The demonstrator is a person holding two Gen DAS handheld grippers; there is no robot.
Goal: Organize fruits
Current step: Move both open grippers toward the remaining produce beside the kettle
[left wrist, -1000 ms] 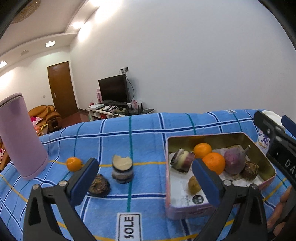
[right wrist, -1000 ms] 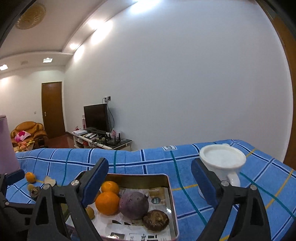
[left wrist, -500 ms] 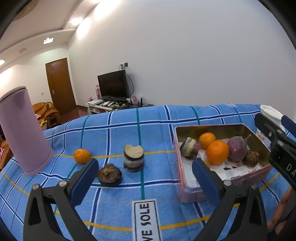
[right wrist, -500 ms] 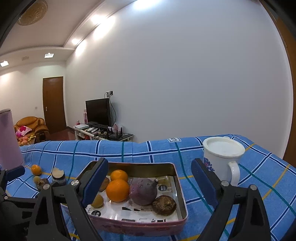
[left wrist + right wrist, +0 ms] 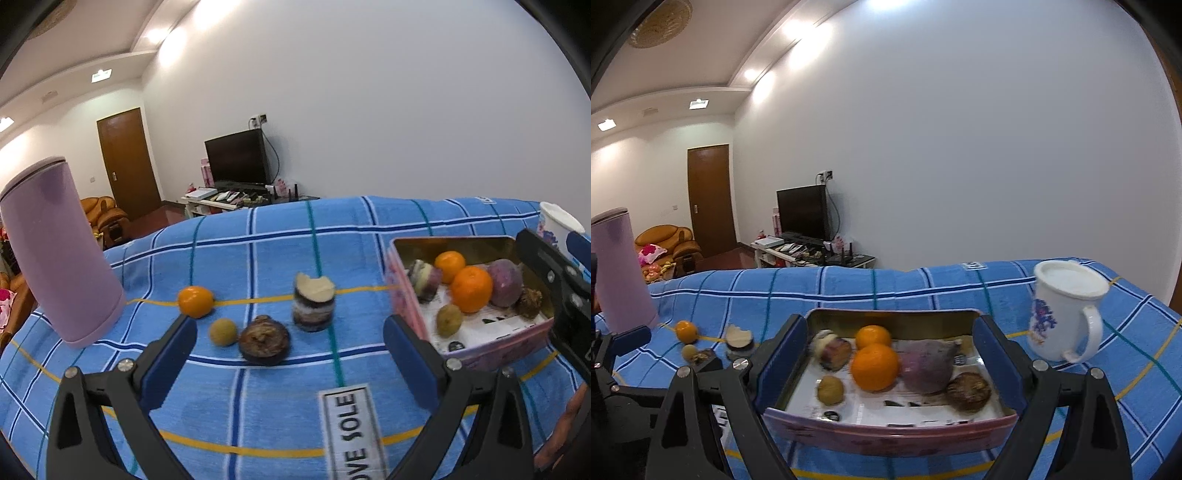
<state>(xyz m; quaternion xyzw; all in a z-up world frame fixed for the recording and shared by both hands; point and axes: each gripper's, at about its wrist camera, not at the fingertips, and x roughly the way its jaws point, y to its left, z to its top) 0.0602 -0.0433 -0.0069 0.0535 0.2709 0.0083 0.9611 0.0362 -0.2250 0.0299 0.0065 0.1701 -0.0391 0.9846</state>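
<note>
White walls and a dark television [image 5: 236, 157] are framing the room, and a blue plaid cloth [image 5: 258, 251] is covering the bench. Standing tall at nine o'clock is a lilac tumbler [image 5: 59, 251]; a white mug [image 5: 1063, 314] is sitting at three o'clock beside the pink tin [image 5: 886, 430]. That tin is holding two oranges [image 5: 874, 366], a purple fruit [image 5: 927, 365], a cut purple piece, a brown fruit and a small yellow one. Lying loose on the cloth at the centre are a cut purple chunk [image 5: 313, 301], a brown passion fruit [image 5: 264, 339], a mandarin [image 5: 195, 301] and a small longan [image 5: 223, 332]. The left gripper [image 5: 290, 347] is hovering wide open, gripping nothing; the right gripper [image 5: 890, 354] is gaping open too, straddling the tin.
</note>
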